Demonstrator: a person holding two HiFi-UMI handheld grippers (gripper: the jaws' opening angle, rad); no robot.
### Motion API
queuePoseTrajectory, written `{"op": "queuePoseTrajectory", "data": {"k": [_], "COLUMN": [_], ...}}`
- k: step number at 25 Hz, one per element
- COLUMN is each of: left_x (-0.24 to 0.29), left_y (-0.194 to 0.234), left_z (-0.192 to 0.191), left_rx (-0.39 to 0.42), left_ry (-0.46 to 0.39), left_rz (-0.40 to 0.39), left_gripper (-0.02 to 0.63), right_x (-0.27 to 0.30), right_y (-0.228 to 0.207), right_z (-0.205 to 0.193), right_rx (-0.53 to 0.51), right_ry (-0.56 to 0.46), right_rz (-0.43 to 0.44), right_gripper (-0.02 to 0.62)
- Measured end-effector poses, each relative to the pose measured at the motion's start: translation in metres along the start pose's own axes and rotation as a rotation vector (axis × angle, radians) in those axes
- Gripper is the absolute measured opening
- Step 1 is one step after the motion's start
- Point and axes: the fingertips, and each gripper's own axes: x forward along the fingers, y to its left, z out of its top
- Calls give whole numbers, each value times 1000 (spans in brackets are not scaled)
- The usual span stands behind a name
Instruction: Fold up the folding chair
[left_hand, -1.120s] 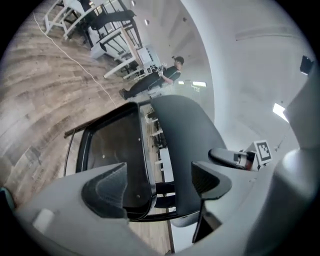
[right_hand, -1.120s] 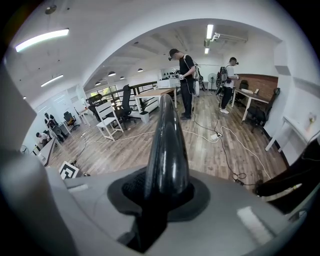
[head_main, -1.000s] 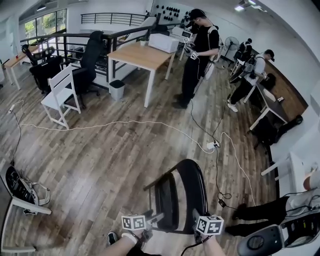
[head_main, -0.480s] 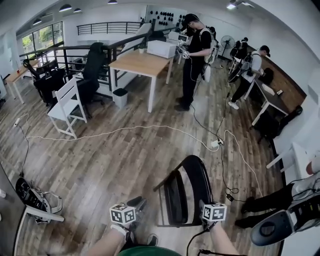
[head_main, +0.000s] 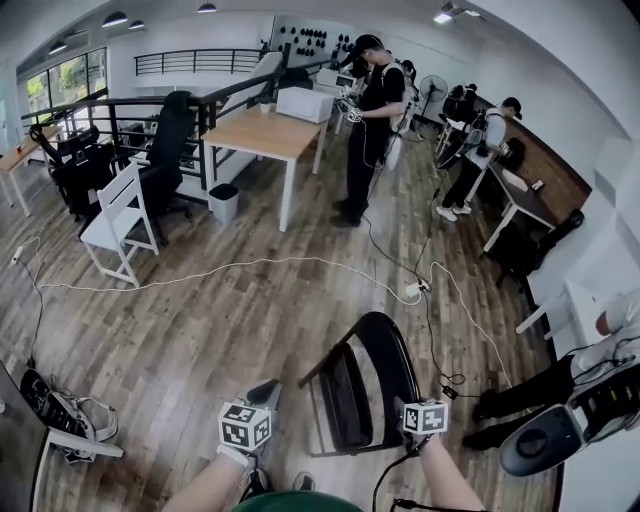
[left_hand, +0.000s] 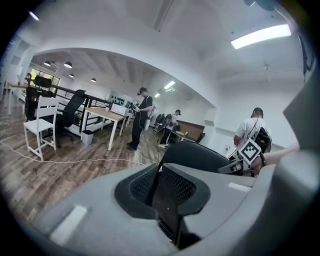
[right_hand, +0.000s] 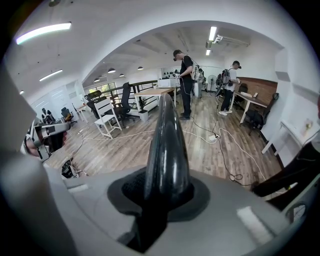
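The black folding chair stands on the wood floor right in front of me, its seat tilted up toward the backrest. My right gripper is shut on the glossy rim of the backrest, which runs up between its pads. Left of the chair and apart from it, my left gripper hangs in the air. Its jaws have just been closing and are shut with nothing between them. In the left gripper view the backrest shows beyond the left gripper, with the right gripper's marker cube beside it.
A white cable crosses the floor to a power strip. Farther off are a white chair, a wooden table, a bin and a standing person. A person's legs lie at the right, a bag at the left.
My left gripper has left the front of the chair's seat, moved left and up, rolled, and closed its jaws. The right gripper has stayed on the backrest.
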Motion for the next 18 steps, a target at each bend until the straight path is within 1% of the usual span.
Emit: {"op": "queuePoseTrajectory", "data": {"k": [6,13,18], "left_x": [0,2,-2], "left_y": [4,19,30], "left_z": [-3,-31,-42], "left_rx": [-33,-97,-134], "left_ry": [13,66,91], "left_rz": [-37,-45,-41], "left_gripper": [34,34,34], "right_x": [-3,-1,-1], "right_y": [5,9,15], "right_z": [-2,0,1], "right_rx": [-14,-7,-15], "right_ry": [-5,-7,0], "right_rz": [-17,-20,-20], "right_gripper": [84,87,87]}}
